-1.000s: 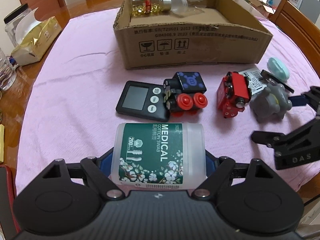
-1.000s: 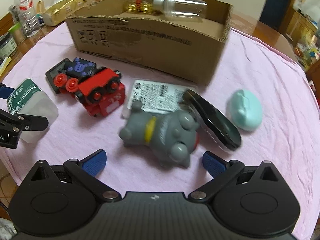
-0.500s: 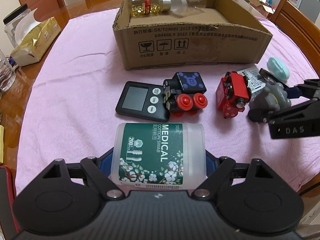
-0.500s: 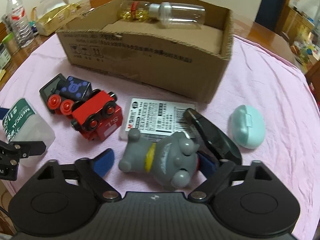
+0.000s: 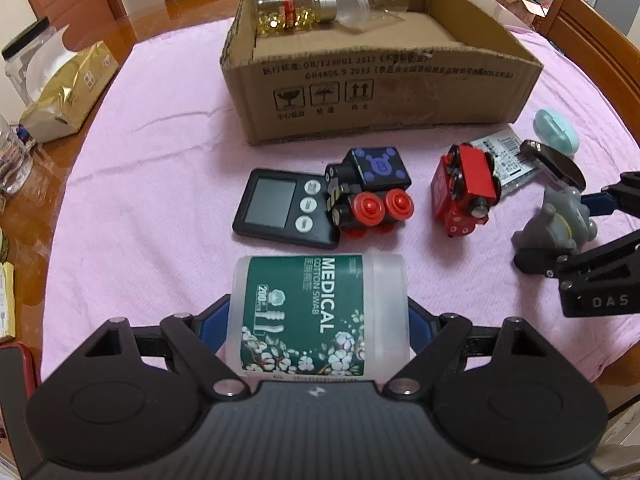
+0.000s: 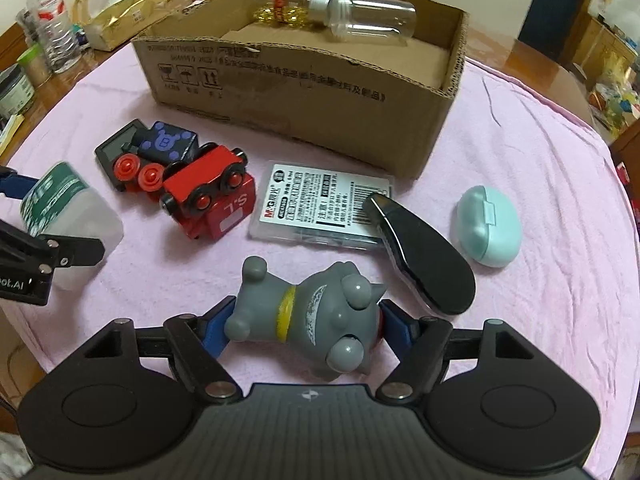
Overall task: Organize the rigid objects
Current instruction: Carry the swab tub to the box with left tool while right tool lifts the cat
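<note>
Lighting's soft indoor stuff from overhead, pretty even across the pink cloth (image 5: 160, 168), so shadows under things are short and faint. Around the cardboard box (image 5: 380, 92): the glossy wooden tabletop (image 5: 188, 20) behind it on the left throws warm glare, and the clear bottle (image 6: 372, 20) inside has small highlights. Heavy fisheye bend toward the frame edges, corners go dark. The background room past the box is mushy; everything near my jaws is sharp.
</note>
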Demonstrator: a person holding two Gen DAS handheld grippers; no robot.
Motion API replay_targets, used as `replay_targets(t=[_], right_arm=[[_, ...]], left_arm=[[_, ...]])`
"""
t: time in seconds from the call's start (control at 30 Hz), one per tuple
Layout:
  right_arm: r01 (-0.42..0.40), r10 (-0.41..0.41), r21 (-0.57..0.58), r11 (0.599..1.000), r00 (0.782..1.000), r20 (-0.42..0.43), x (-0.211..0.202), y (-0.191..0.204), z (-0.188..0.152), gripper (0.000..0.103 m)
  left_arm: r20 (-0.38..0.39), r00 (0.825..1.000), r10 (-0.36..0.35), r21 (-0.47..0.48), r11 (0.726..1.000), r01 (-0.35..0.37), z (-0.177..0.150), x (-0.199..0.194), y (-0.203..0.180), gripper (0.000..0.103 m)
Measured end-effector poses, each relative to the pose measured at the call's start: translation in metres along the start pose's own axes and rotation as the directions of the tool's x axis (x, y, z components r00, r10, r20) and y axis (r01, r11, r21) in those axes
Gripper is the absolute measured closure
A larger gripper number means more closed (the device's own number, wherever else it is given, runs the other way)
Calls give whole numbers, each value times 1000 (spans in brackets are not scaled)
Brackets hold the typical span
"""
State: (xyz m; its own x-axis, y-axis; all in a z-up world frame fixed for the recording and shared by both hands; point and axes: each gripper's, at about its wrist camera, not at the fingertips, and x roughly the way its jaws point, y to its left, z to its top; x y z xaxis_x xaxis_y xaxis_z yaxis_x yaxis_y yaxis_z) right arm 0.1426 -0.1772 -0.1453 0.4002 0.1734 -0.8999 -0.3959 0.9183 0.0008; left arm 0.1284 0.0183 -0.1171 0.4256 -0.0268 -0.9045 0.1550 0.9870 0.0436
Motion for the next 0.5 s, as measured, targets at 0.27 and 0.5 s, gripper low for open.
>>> replay_targets(t=[0.27, 0.5], right_arm=[[20, -20, 42, 999, 1000, -19, 2, 2, 4, 23], [17, -16, 12, 1000, 1000, -27, -2, 5, 7, 26]], left_arm=[[-29, 999, -24, -1, 1000, 24, 3, 0, 3, 21], [-50, 999, -18, 25, 1000, 19, 4, -4, 4, 21]])
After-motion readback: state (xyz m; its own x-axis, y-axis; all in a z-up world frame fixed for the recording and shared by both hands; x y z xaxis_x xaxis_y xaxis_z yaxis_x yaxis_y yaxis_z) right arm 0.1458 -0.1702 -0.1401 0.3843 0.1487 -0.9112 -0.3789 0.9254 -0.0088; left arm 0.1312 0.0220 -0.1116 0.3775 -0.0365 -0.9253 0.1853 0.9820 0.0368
